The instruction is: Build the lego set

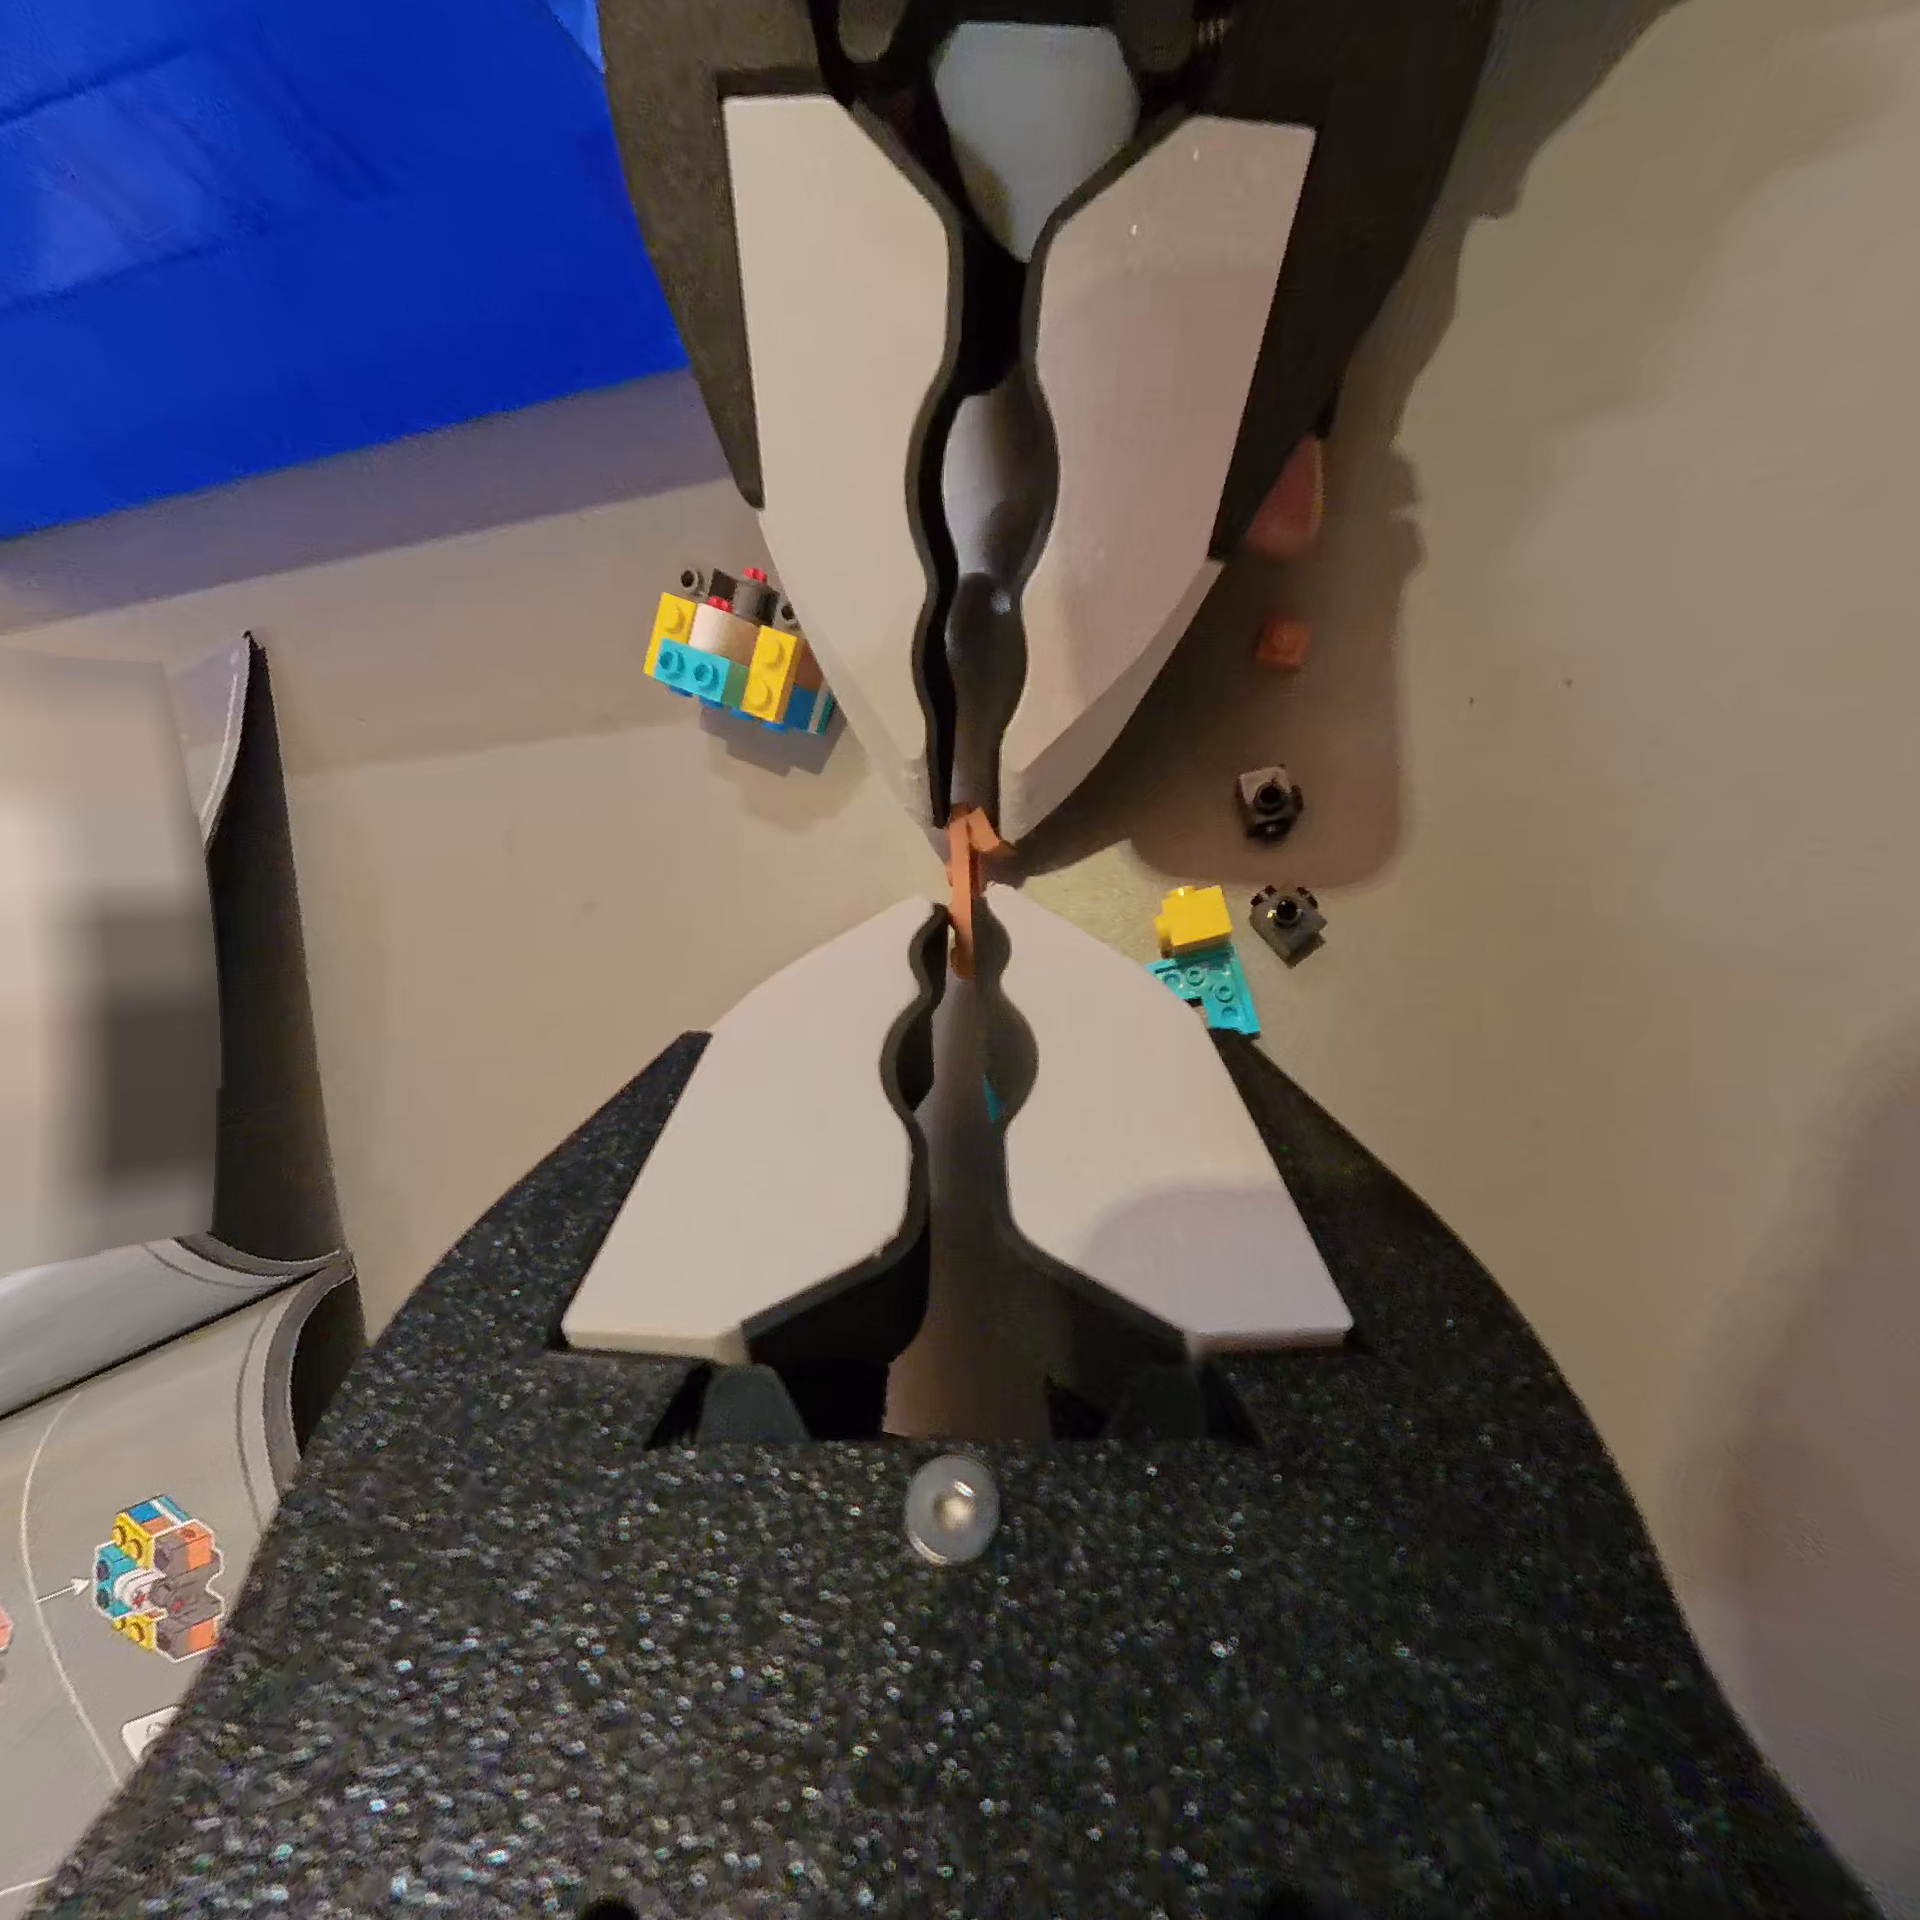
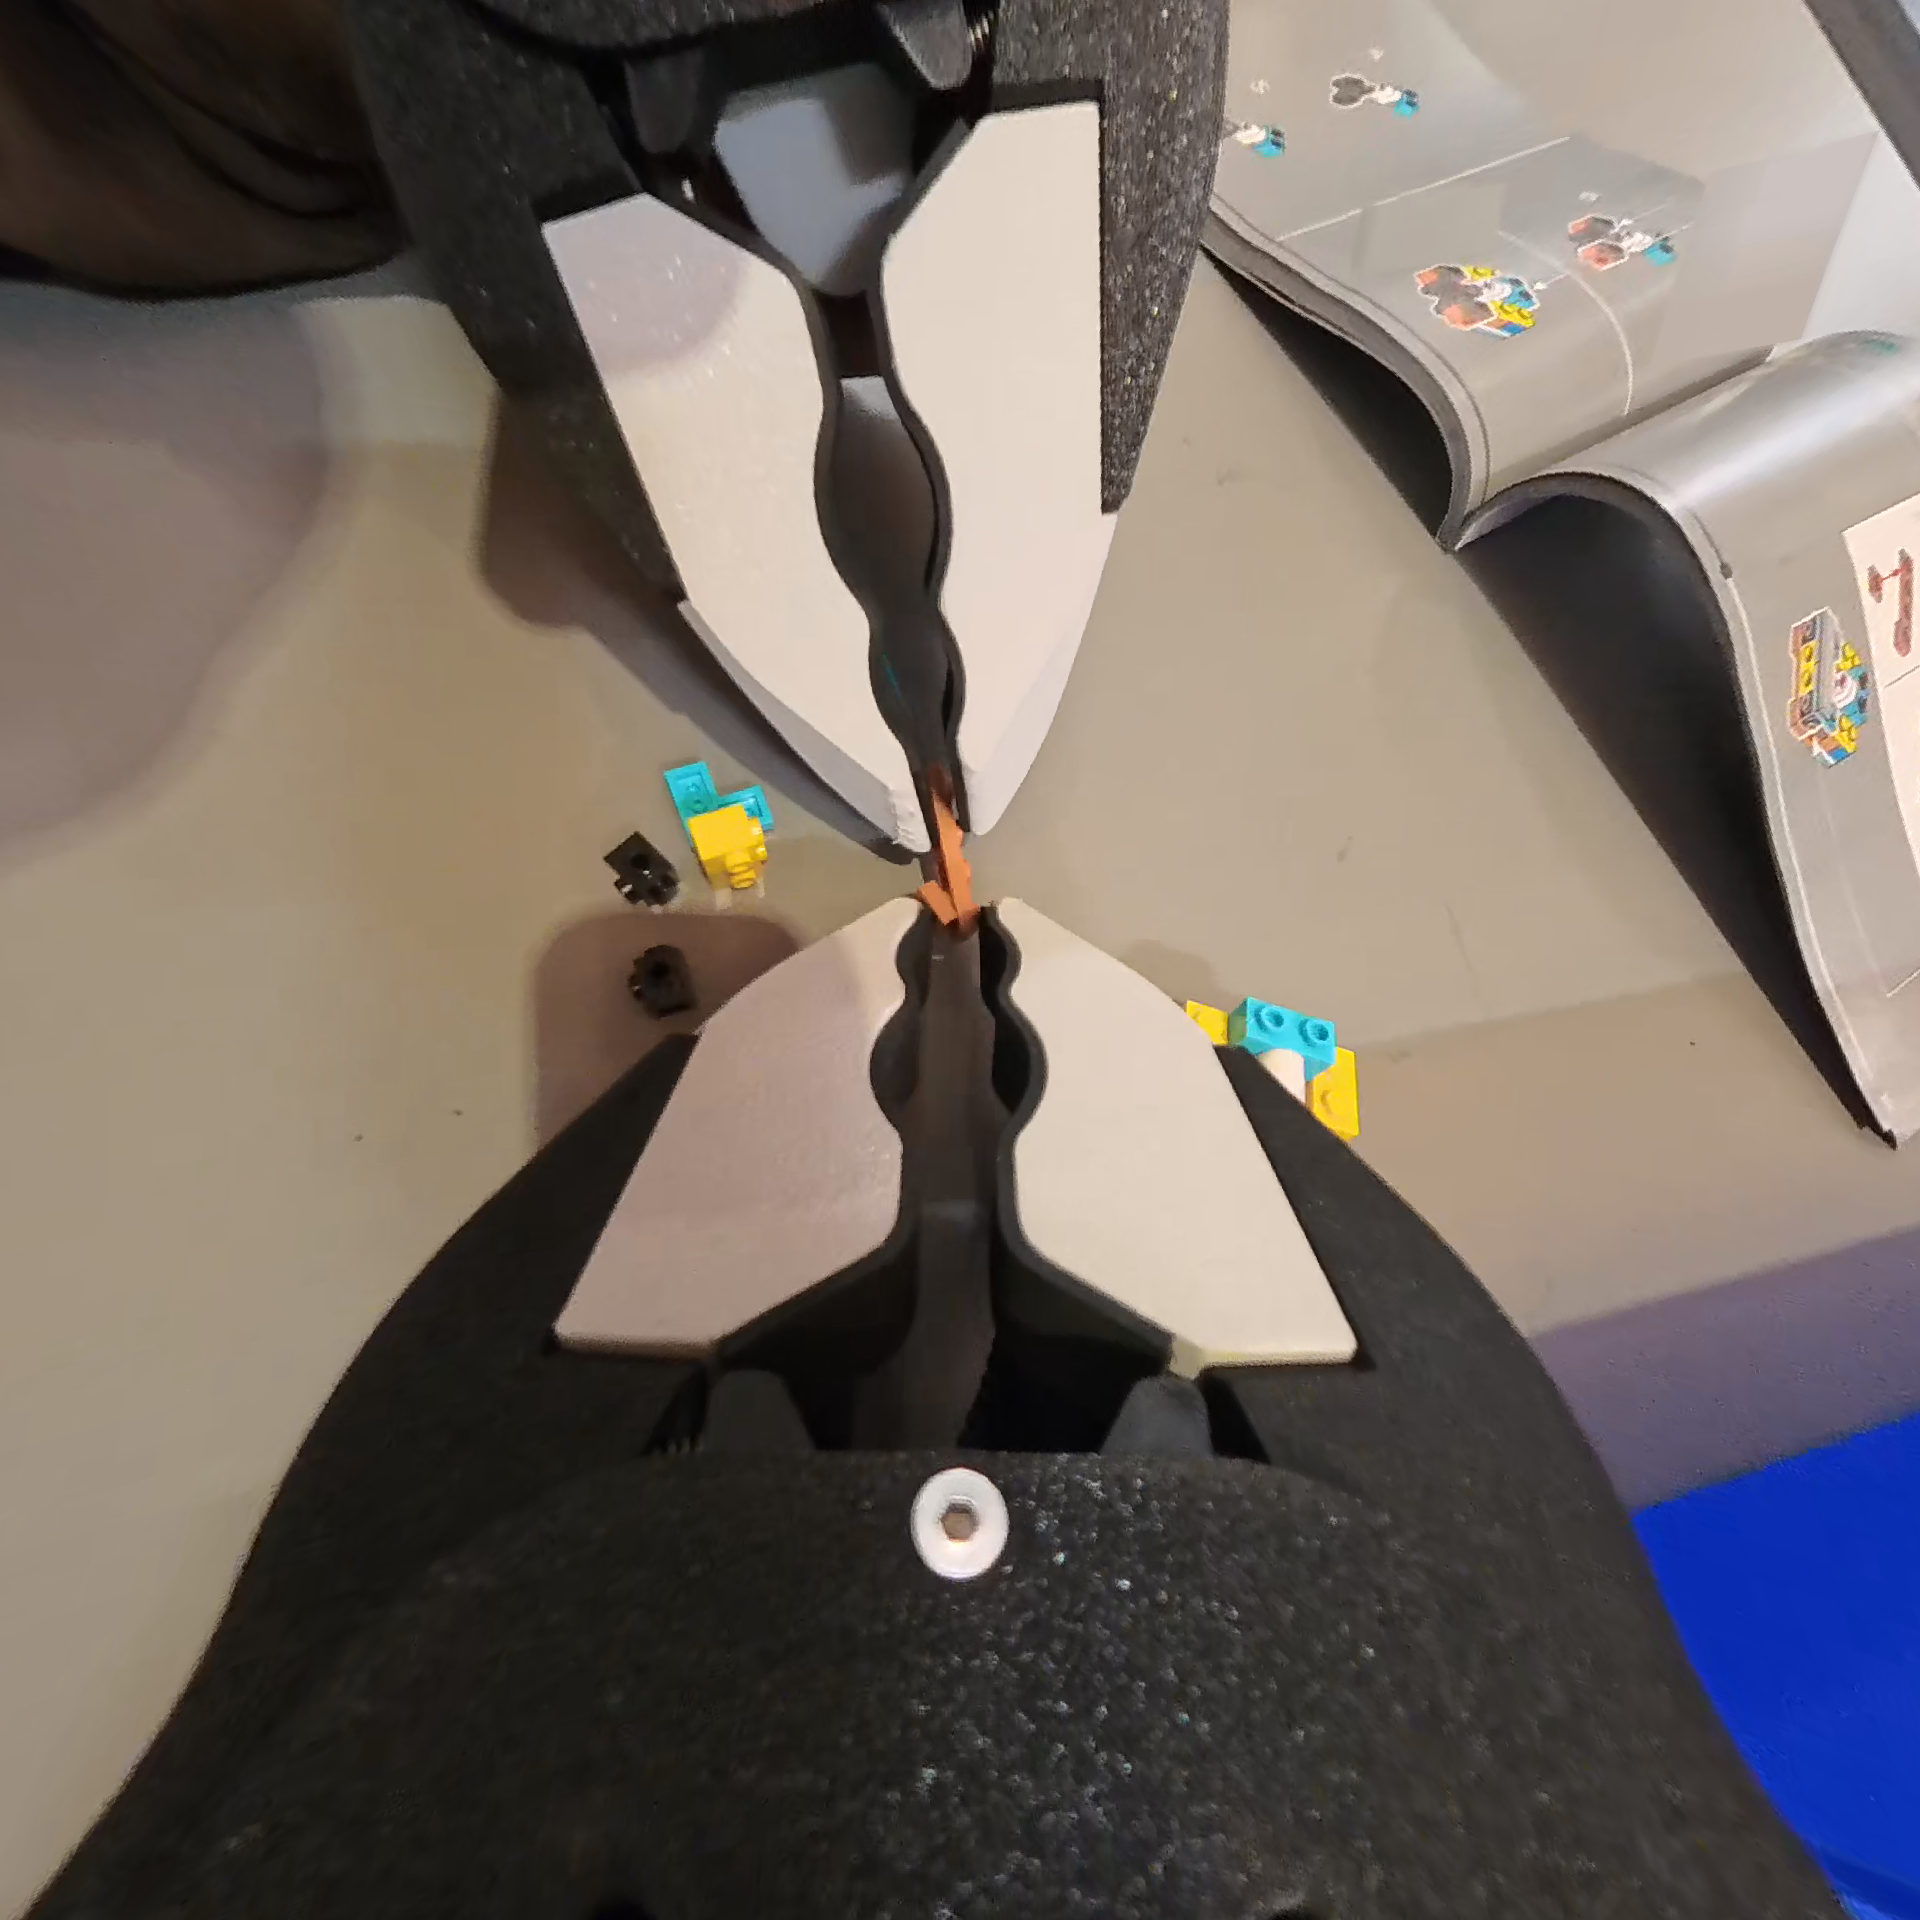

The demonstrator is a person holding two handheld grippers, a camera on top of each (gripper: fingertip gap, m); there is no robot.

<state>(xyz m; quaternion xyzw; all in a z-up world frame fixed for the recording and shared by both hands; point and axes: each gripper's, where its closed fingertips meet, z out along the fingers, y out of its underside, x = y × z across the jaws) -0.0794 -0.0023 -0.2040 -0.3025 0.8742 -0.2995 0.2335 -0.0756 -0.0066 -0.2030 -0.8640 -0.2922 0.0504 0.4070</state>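
While both grippers meet tip to tip at the centre of each frame, they pinch thin orange Lego pieces [image 1: 969, 883] between them above the beige table [image 1: 520, 883]. In the left wrist view, the left gripper [image 1: 961, 925] rises from the bottom edge with its jaws closed on the lower end of the orange pieces, and the right gripper [image 1: 977, 816] comes down from the top with its jaws clamped on the upper end. Whether this is one piece or two pressed together cannot be told.

At centre left of that view sits the partly built model [image 1: 738, 655] of yellow, teal, white and black bricks. To the right of the fingertips lie a yellow brick [image 1: 1195, 920] touching a teal plate [image 1: 1210, 987], with two small black pieces [image 1: 1270, 802] nearby and a small orange brick [image 1: 1283, 642] further up. An open instruction booklet [image 1: 125, 1403] fills the lower left, and a blue surface [image 1: 312, 229] takes the upper left.

From the right wrist view, the right gripper [image 2: 951, 920] comes up from below and the left gripper [image 2: 940, 810] reaches down from above. Here the model [image 2: 1294, 1049] shows at centre right, partly hidden behind the right gripper's finger [image 2: 1143, 1174].
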